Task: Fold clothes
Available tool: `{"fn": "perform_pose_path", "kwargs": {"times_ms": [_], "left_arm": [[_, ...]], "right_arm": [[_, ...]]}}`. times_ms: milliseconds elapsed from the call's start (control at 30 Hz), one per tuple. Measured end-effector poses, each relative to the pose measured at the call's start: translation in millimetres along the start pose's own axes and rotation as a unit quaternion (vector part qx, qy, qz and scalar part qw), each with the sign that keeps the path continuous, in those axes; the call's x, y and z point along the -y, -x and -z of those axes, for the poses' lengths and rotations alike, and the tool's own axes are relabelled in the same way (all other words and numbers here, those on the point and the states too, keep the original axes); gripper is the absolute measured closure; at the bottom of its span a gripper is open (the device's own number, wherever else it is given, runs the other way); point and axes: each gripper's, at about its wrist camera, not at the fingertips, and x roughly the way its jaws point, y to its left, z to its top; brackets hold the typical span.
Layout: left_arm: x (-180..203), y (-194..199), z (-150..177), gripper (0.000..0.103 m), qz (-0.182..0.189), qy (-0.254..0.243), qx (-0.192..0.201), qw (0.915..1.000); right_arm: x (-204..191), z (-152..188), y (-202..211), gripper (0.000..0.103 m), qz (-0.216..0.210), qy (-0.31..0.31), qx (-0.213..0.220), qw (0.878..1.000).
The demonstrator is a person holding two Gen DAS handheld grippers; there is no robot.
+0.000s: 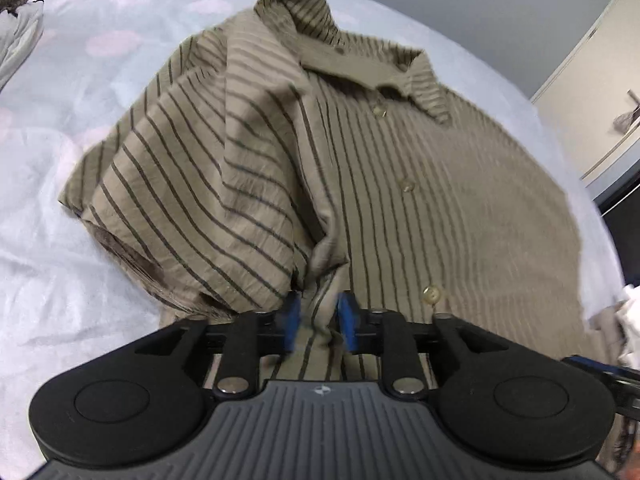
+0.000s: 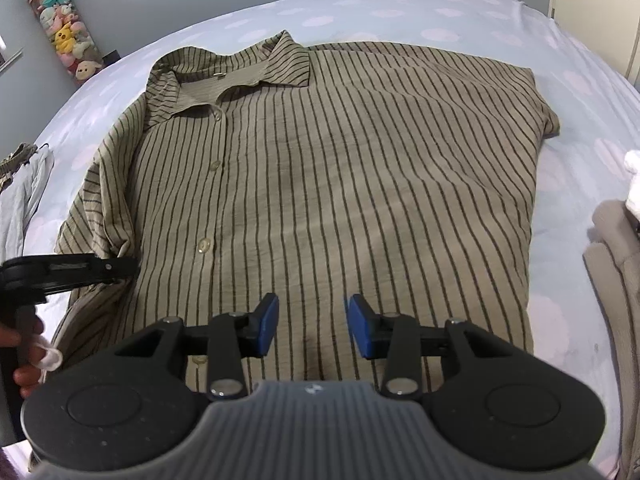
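The bed (image 2: 460, 16), under a pale blue sheet dotted with faint pink spots, takes up nearly everything in front of me. Spread across it, front side up, lies the striped shirt (image 2: 340, 168): tan with thin dark lines, buttoned down its placket, collar (image 2: 240, 68) toward the far edge. Its right side lies flat and smooth. Its left side is bunched, the sleeve (image 1: 192, 184) lifted and draped inward over the body of the shirt.

My left gripper (image 1: 318, 326) sits low at that side, its blue pads pinching a gathered fold of the shirt's fabric between them. From the right wrist view I see it edge-on at the shirt's left edge, with the person's hand (image 2: 24, 344) wrapped round its handle.

My right gripper (image 2: 313, 326) hovers over the lower front of the shirt, jaws spread wide with only flat striped cloth showing between them.

A folded beige garment (image 2: 616, 280) rests at the right edge of the bed, a light grey one (image 2: 28, 192) at the left. A tube of plush toys (image 2: 68, 32) stands against the far wall.
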Motion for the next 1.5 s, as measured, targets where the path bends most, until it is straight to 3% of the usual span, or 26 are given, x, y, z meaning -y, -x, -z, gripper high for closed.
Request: {"fn": "perform_pose_path", "kwargs": {"times_ms": [67, 133, 333, 500, 633, 700, 767, 833, 900, 933, 1133, 1367, 1500], "left_arm": [[-4, 15, -3, 0.058, 0.005, -0.007, 0.012, 0.9999], [-9, 32, -6, 0.052, 0.009, -0.010, 0.029, 0.9995], [-41, 63, -13, 0.052, -0.008, -0.012, 0.056, 0.9983], [-82, 71, -21, 0.052, -0.071, 0.003, 0.063, 0.9955], [-109, 67, -30, 0.052, -0.087, 0.016, 0.069, 0.9937], [-117, 58, -35, 0.054, -0.091, 0.020, 0.064, 0.9936], [-124, 46, -40, 0.068, -0.094, 0.023, 0.053, 0.9940], [-128, 36, -42, 0.074, -0.088, 0.023, 0.049, 0.9947], [-130, 30, -43, 0.094, -0.079, 0.022, 0.049, 0.9954], [-131, 28, -43, 0.098, -0.075, 0.021, 0.052, 0.9956], [-145, 63, -52, 0.101, -0.092, 0.036, 0.116, 0.9883], [-185, 87, -74, 0.101, -0.159, 0.066, 0.135, 0.9758], [-186, 86, -74, 0.095, -0.199, 0.042, 0.134, 0.9699]], "right_arm": [[-1, -1, -2, 0.060, -0.001, -0.002, 0.001, 1.000], [-3, -3, -5, 0.060, -0.002, -0.003, 0.002, 1.000], [-8, -3, -14, 0.058, -0.005, -0.002, 0.007, 1.000], [-8, 1, -20, 0.058, 0.004, 0.009, 0.005, 1.000], [-3, 6, -23, 0.054, 0.010, 0.010, 0.002, 1.000], [1, 8, -25, 0.054, 0.012, 0.007, 0.001, 1.000], [3, 9, -26, 0.054, 0.014, 0.004, -0.002, 1.000], [6, 11, -28, 0.053, 0.016, 0.002, -0.004, 1.000], [9, 13, -29, 0.051, 0.018, 0.000, -0.006, 1.000], [10, 13, -30, 0.051, 0.019, 0.000, -0.006, 1.000], [15, 14, -38, 0.050, 0.020, -0.004, -0.012, 1.000], [16, 17, -43, 0.047, 0.016, -0.012, -0.015, 1.000], [15, 18, -40, 0.046, 0.013, -0.011, -0.015, 1.000]]}}
